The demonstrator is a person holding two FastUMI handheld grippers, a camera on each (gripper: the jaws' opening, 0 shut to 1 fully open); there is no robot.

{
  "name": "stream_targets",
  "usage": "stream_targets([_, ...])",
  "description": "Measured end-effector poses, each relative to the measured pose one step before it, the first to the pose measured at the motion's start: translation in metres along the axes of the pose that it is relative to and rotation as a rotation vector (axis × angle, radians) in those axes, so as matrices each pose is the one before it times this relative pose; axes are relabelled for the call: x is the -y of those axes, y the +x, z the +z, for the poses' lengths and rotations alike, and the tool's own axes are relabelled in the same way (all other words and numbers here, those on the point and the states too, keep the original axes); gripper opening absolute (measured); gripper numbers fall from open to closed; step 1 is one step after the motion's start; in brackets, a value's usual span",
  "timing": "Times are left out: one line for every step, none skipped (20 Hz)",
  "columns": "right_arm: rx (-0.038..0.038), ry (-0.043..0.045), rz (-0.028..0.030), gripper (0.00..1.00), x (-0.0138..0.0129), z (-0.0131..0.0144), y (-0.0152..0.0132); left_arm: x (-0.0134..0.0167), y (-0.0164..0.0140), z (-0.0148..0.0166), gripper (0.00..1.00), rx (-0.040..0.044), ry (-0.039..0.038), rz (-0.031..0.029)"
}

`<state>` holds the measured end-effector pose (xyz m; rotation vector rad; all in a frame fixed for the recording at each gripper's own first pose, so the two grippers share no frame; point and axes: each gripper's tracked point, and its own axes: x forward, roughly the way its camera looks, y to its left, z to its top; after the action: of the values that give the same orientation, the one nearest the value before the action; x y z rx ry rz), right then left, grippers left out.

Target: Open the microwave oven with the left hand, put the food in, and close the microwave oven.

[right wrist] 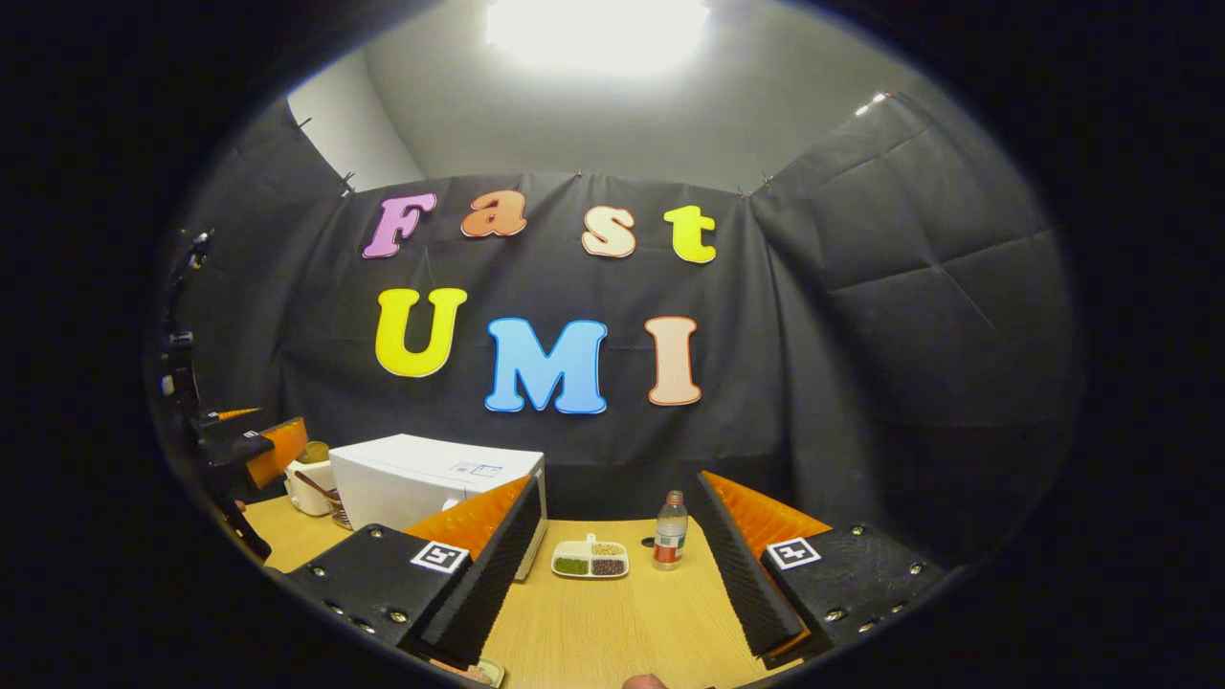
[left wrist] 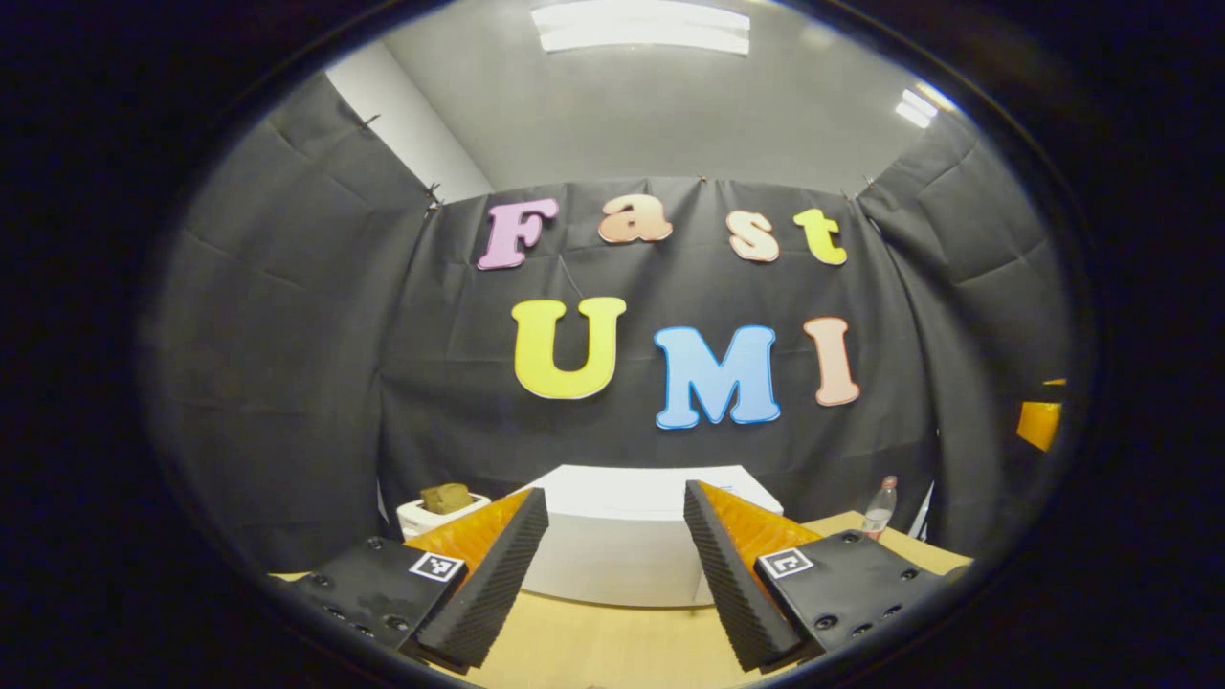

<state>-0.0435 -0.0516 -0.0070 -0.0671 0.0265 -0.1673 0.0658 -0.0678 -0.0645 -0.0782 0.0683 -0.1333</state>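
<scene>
- Microwave oven (left wrist: 622, 536): white box standing on the wooden table (left wrist: 612, 651); in the left gripper view it sits straight ahead between the two fingers, door side not readable from this angle. In the right gripper view the same microwave oven (right wrist: 421, 478) stands left of centre, its top showing a small label.
- Left gripper (left wrist: 615, 574): jaws released, spread wide, nothing between them; held in front of the microwave oven, apart from it. It also shows far left of the microwave oven in the right gripper view (right wrist: 254, 450), partly cut off.
- Right gripper (right wrist: 617, 574): jaws released, spread wide, nothing held; to the right of the microwave oven, above the table.
- Food tray (right wrist: 590, 559): small white divided dish with green, brown and pale fillings, lying on the table just right of the microwave oven's front corner.
- Water bottle (right wrist: 670, 531): upright, red label, just beyond the tray on the side away from the microwave oven. In the left gripper view the bottle (left wrist: 879, 509) stands well right of the microwave oven.
- White container (left wrist: 435, 512): left of the microwave oven and close by it, with a brown lump on top.
- Second dish (right wrist: 483, 672): edge of a plate with food, nearer than the microwave oven, mostly hidden.
</scene>
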Motion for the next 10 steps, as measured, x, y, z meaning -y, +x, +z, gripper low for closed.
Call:
stream_targets([0.00578, -0.00190, -0.01511, 0.97, 0.00411, 0.00129, -0.00278, 0.00598, 0.01031, -0.01004, 0.96, -0.01143, 0.00344, -0.01541])
stream_targets([0.00167, -0.00209, -0.01521, 0.97, 0.00362, 0.00189, -0.00258, 0.00506, 0.00968, -0.00822, 0.96, -0.01160, 0.00346, -0.01495])
stream_targets([-0.00143, -0.00155, -0.01788, 0.97, 0.00454, -0.00056, -0.00300, 0.00616, 0.01104, -0.01055, 0.95, -0.01817, 0.00365, -0.01693])
stream_targets([-0.00223, 0.00142, -0.02000, 0.97, 0.00572, -0.00013, -0.00349, 0.00553, 0.01221, -0.01069, 0.96, -0.01592, 0.00030, -0.01485])
stream_targets([-0.00301, 0.00229, -0.01950, 0.97, 0.00465, -0.00029, -0.00399, 0.00585, 0.00795, -0.01056, 0.95, -0.01965, -0.00104, -0.01510])
stream_targets([-0.00660, -0.00255, -0.01888, 0.97, 0.00497, -0.00099, -0.00122, 0.00644, 0.01031, -0.01077, 0.97, -0.01971, -0.00107, -0.01599])
stream_targets([-0.00781, -0.00785, -0.01874, 0.97, 0.00654, -0.00309, -0.00285, 0.00503, 0.01140, -0.01064, 0.94, -0.02030, 0.00134, -0.01381])
stream_targets([-0.00794, -0.01084, -0.01856, 0.97, 0.00567, -0.00085, -0.00323, 0.00570, 0.00890, -0.00890, 0.94, -0.01240, 0.00394, -0.01310])
stream_targets([-0.00744, -0.00876, -0.01981, 0.97, 0.00641, -0.00085, -0.00114, 0.00485, 0.01003, -0.00814, 0.96, -0.01509, 0.00606, -0.01267])
stream_targets([-0.00442, -0.00479, -0.01848, 0.97, 0.00575, 0.00035, -0.00247, 0.00631, 0.01029, -0.00568, 0.96, -0.01179, 0.00613, -0.01531])
